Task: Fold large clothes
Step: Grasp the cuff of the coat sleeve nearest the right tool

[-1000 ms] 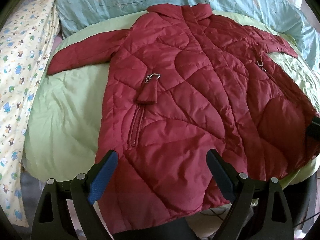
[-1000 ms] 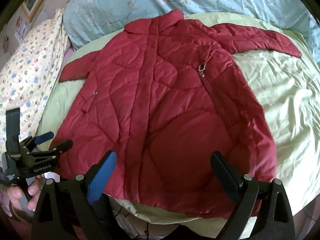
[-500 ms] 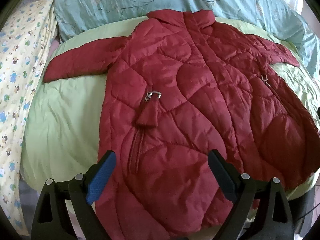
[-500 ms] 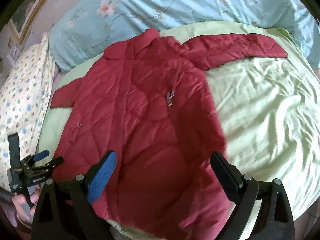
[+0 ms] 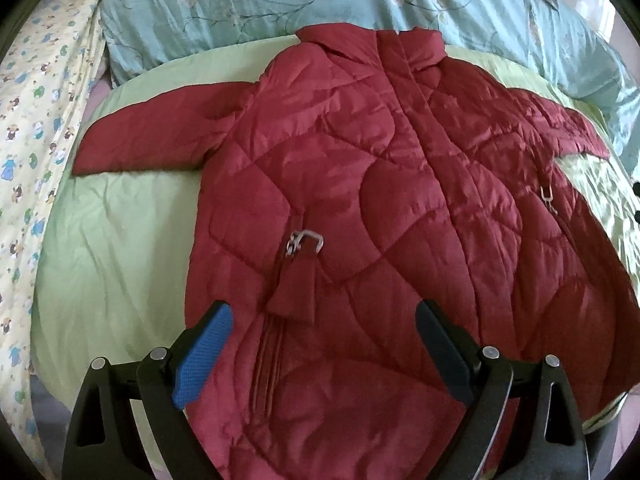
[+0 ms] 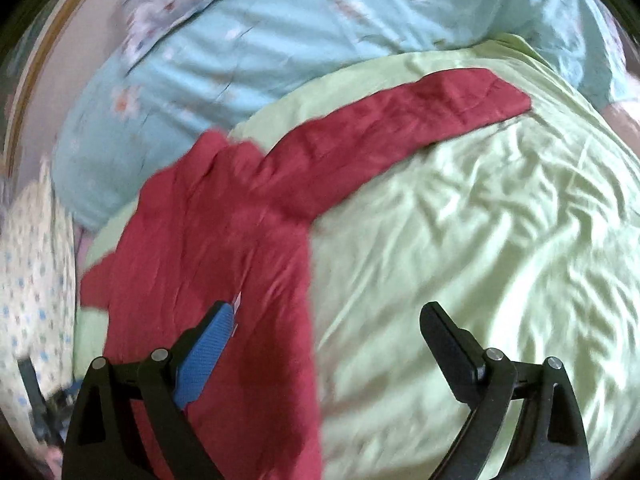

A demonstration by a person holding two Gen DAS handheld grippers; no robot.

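Note:
A dark red quilted coat point(image 5: 360, 208) lies flat and face up on a light green bedsheet point(image 5: 116, 240), collar at the far end and both sleeves spread sideways. My left gripper point(image 5: 324, 316) hovers open over the coat's lower left front, just below a zip pocket with a metal pull point(image 5: 304, 240). Nothing is between its fingers. In the blurred right wrist view, the coat point(image 6: 208, 240) fills the left half and its right sleeve point(image 6: 400, 136) stretches across the sheet. My right gripper point(image 6: 326, 320) is open above the coat's right edge and the bare sheet point(image 6: 480, 260).
A pale blue floral quilt point(image 5: 360, 4) lies along the far side of the bed. A cream cartoon-print cloth point(image 5: 28, 160) runs down the left side. The other gripper shows as a dark blur at the lower left of the right wrist view.
Both grippers moved forward over the bed. The left one advanced up the coat toward the pocket. The right one swung to the right, so more bare sheet and the right sleeve fill its view.

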